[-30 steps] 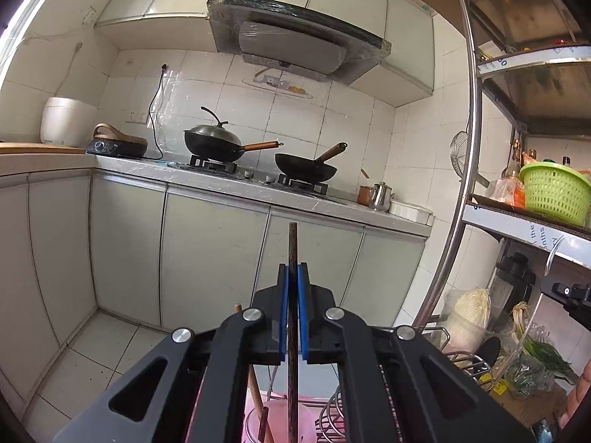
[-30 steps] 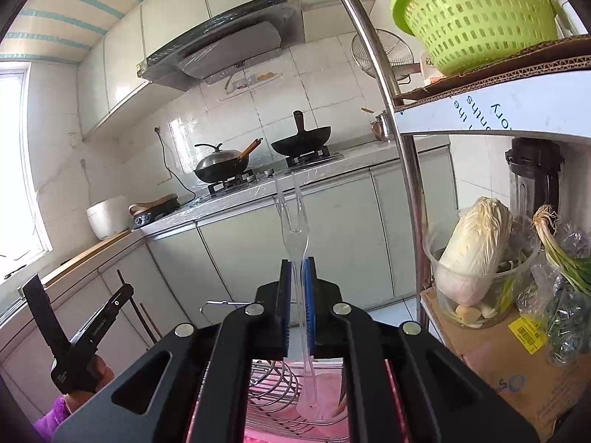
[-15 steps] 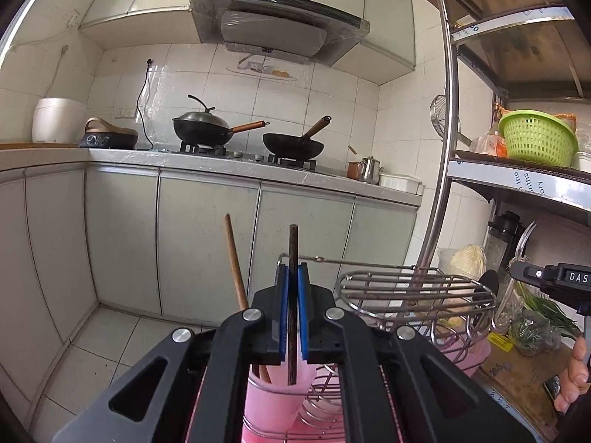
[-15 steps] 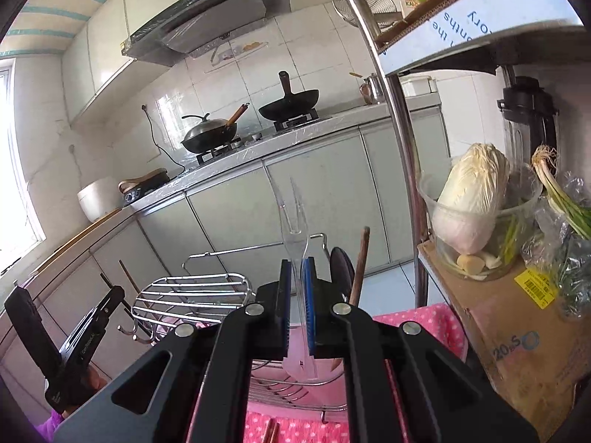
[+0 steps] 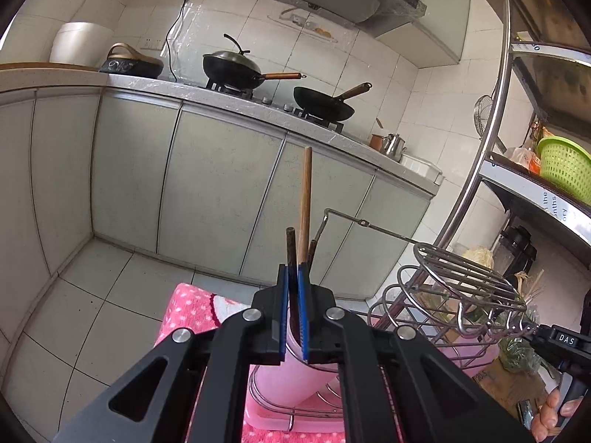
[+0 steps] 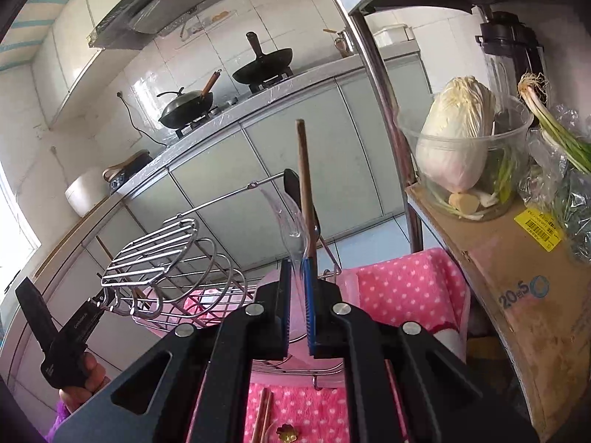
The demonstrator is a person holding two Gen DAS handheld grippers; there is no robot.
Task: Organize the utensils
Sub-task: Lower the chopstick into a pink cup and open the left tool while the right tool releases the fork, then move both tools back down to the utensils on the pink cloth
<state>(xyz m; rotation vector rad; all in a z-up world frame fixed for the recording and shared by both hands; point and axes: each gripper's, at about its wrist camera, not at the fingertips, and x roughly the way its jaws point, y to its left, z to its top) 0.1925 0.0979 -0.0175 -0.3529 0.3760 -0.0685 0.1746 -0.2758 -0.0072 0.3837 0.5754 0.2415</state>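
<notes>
Kitchen: pink cup [image 5: 291, 380] holds wooden utensil [image 5: 305, 203].

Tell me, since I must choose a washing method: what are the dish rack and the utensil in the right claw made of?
Dish rack: bare metal wire, probably stainless steel, shiny with bright glints. Utensil in the right claw: clear plastic by its look, glossy; the cabinets show through it.

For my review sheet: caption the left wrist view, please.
Left tool shut on a dark chopstick above the pink utensil cup in the wire rack.
</notes>
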